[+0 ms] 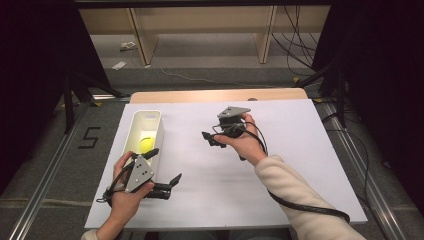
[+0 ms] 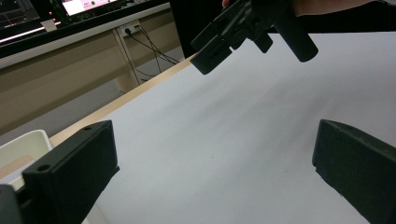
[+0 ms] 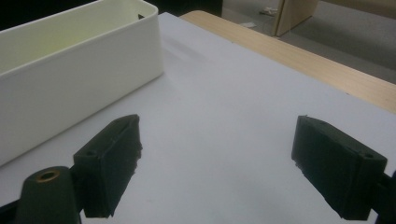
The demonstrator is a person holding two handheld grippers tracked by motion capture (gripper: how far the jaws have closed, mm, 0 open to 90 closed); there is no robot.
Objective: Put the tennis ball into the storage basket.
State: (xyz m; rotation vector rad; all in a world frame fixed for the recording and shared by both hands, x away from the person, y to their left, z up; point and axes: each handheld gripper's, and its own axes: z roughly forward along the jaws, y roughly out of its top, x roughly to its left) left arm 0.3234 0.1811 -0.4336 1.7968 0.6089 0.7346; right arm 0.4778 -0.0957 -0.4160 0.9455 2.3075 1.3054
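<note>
We hold both tongs released above the table: left tongs beside the white bin, right tongs mid-table.

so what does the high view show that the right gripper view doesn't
The high view alone takes in the small yellow-green round object lying inside the long white plastic bin, plus both hands, the left claw near the bin's front end and the right claw over mid-table. The right gripper view alone gives a close look between its own open black jaws at bare sheet. Both share the bin and the white sheet-covered table with its wooden far edge.
</note>
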